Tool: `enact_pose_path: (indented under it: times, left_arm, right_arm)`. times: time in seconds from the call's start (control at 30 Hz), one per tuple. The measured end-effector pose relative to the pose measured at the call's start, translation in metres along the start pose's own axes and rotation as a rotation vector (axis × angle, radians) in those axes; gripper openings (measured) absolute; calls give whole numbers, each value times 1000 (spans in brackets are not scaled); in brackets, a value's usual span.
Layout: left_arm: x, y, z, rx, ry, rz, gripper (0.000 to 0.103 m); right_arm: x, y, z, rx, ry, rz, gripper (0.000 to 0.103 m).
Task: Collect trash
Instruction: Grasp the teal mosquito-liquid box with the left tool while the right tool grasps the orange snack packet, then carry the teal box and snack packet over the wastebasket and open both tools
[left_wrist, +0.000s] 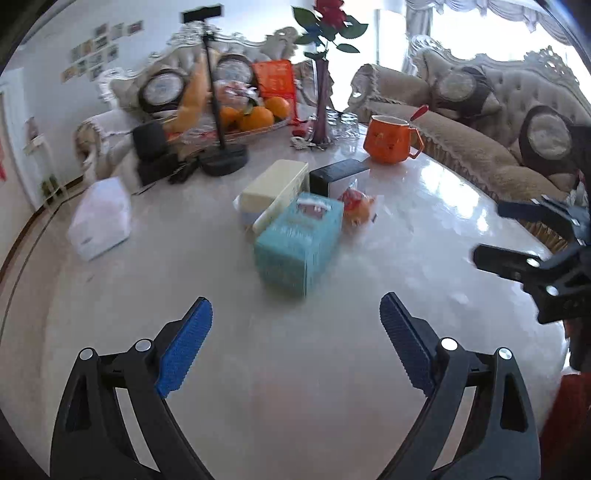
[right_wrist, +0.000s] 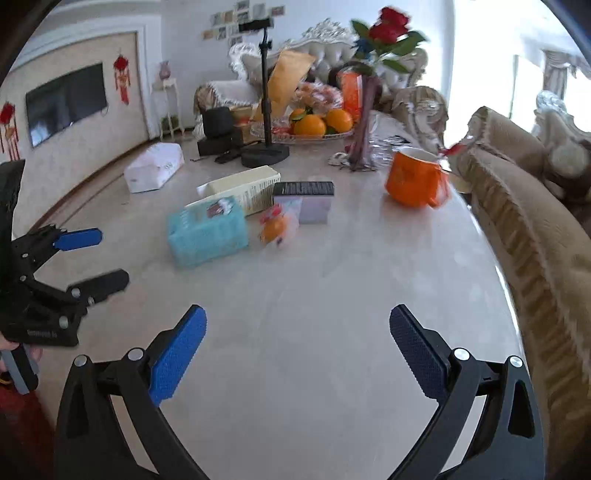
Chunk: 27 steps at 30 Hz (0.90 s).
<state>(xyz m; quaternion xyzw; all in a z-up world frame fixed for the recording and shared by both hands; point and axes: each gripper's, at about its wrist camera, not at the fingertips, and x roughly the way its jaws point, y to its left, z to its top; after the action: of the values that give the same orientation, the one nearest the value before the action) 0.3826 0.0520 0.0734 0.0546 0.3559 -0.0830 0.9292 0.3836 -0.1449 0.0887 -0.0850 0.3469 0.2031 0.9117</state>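
2 hand-held grippers, left and right, hover spread and empty over a marble surface before a teal box; its label is too blurred to read.

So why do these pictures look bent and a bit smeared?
Both views are fisheye, so the table edge curves. Left wrist: the teal box is motion-blurred. Right wrist: the orange mug smears, and window glare washes out the upper right.

orange wrapper motion-blurred, contents unreadable; right gripper body cut off at 3 o'clock.
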Motion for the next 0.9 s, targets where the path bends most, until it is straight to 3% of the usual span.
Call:
enact_pose_path:
  times: [0.2, 0.5, 0.57, 0.63, 0.67, 0.73, 0.77, 0.9]
  left_arm:
    - [47, 17, 13, 2, 47, -36, 90]
    - [76, 28, 26, -15, 78, -83, 90]
    - [79, 28, 29, -14, 78, -87, 90]
    - [84, 27, 31, -18, 95, -107, 90]
    - [87, 26, 31, -18, 107, -110, 89]
    - [90, 23, 29, -17, 135, -126, 64]
    - [90, 24, 27, -40, 143, -134, 55]
    - [76, 26, 21, -67, 119, -133, 54]
  right_arm:
    - [47, 10, 30, -92, 32, -3, 95]
    - [90, 16, 46, -134, 99, -11, 94]
    - [100, 20, 50, -148, 110, -11, 86]
    - [109, 20, 51, -148, 147, 8, 62]
    - [113, 20, 50, -131, 169, 35, 57]
    - [113, 19, 48, -83, 183, 60, 40]
    - [110, 19, 46, -68, 178, 60, 40]
    - [99, 15, 36, -10, 156, 81, 39]
